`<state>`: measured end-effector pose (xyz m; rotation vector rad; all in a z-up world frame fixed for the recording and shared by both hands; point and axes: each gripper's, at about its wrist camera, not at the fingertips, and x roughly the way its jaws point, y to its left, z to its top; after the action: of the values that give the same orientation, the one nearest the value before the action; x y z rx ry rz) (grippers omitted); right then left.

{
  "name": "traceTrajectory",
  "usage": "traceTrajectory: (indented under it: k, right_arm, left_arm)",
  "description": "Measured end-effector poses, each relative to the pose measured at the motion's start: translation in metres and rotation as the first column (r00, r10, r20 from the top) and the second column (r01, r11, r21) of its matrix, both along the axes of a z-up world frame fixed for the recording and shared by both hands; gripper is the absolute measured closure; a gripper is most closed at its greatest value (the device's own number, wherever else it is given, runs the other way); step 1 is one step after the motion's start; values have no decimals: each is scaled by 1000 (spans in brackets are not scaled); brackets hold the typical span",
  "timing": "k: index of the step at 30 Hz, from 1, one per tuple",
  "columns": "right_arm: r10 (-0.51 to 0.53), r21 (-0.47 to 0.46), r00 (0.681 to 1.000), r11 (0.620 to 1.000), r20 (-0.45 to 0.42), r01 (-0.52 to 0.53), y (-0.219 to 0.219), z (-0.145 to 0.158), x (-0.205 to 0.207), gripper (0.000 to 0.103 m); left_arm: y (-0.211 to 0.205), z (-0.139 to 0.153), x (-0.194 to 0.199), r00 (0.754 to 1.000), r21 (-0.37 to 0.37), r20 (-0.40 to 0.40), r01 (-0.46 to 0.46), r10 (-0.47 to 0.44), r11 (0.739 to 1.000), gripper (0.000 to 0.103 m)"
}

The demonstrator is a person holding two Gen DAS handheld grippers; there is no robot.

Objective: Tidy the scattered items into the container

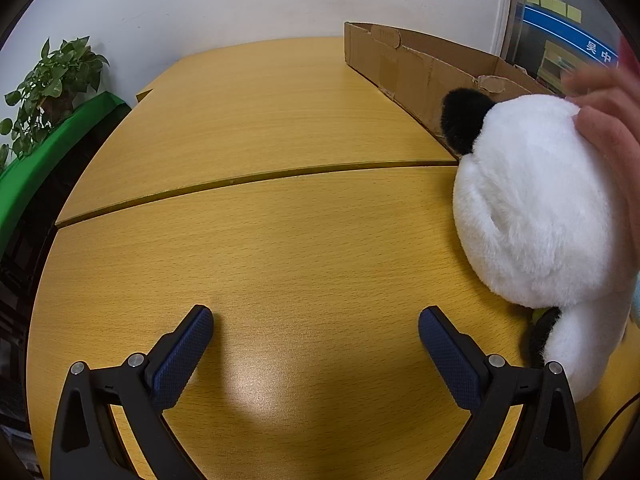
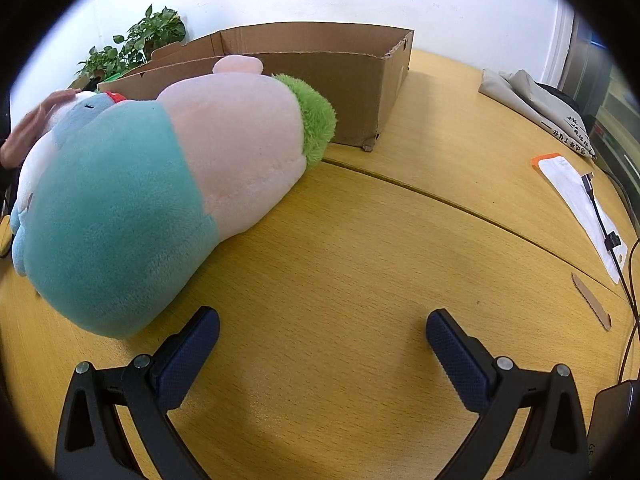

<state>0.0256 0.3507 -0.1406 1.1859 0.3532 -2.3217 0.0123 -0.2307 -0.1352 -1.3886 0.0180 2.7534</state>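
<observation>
We take the cardboard box (image 2: 348, 80) as our landmark; it stands open-topped on the wooden table (image 2: 360, 248), toward the far wall. In the left wrist view, we see the left gripper (image 1: 316, 316) with its jaws spread wide over bare tabletop and nothing between its blue-padded fingers (image 1: 188, 344). On the near side of the box, touching or just short of its long wall, lies a white plush toy with a black ear (image 1: 536, 200); a bare hand (image 1: 608, 120) rests on the top of its head, the hand being blurred at the frame edge. In the right wrist view, we see the right gripper (image 2: 322, 318) likewise wide apart and empty above the table. In front of the box, a large plush in teal and pink with a green tuft (image 2: 160, 184) lies on its side, the green tuft reaching up to the box's near wall; we cannot tell whether it touches. Behind this plush, still outside the box, we note a pale blue plush (image 2: 80, 112), partly hidden. To the right of the box and well apart from it lie a folded grey cloth (image 2: 536, 104) and a white paper sheet (image 2: 576, 200) crossed by a cable (image 2: 608, 232). Beyond the box, a leafy plant (image 2: 148, 36) stands against the wall.
</observation>
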Motion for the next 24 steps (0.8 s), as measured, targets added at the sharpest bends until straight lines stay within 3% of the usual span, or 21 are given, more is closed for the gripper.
traceTrajectory:
  k: [24]
  right_arm:
    - [-2, 1, 1000, 1000, 2, 2, 0, 0, 1, 0]
  left_arm:
    - [1, 0, -3, 1000, 2, 3, -5, 5, 1000, 0]
